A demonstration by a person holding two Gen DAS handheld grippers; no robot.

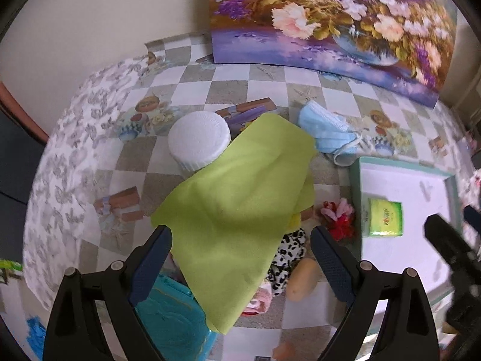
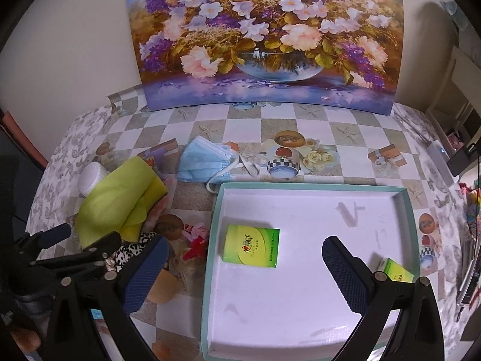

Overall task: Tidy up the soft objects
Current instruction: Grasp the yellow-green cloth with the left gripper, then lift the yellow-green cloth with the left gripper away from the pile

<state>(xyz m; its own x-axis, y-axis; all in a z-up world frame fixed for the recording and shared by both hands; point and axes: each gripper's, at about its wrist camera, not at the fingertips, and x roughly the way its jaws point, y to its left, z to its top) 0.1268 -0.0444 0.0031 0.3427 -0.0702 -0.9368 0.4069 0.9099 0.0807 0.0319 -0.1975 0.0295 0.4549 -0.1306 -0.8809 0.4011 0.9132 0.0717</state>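
Two grippers on show, and both stand spread wide with nothing between the pads. From the left wrist view, the left gripper (image 1: 242,249) points forward and down over the bench (image 1: 324,81), its dark blue fingers (image 1: 151,266) either side of a lime-green cloth (image 1: 240,186). That cloth drapes over a heap of soft things; whether the pads touch it, I cannot tell. Peeking out beneath its right edge is a black-and-white spotted fabric (image 1: 285,258), with a pink and red fluffy piece (image 1: 338,215) just beside it. A white ribbed cap (image 1: 198,138) sits at the cloth's far left edge, and a blue face mask (image 1: 327,129) lies beyond, near the tray's corner. The white tray (image 1: 405,177) with its teal rim is off to the right, holding a green packet (image 1: 384,216). The other tool shows dark and blurred at the far right.

Over to the right wrist view: the right gripper (image 2: 245,258) hangs above the white tray (image 2: 300,300), angled down into it, fingers (image 2: 345,273) wide apart and empty. One green packet (image 2: 252,246) lies between them on the tray floor; a second green packet (image 2: 396,270) sits by the right finger. The lime-green cloth (image 2: 117,207) and face mask (image 2: 204,162) lie outside the tray, to the left, with the left gripper (image 2: 84,234) low beside the cloth.
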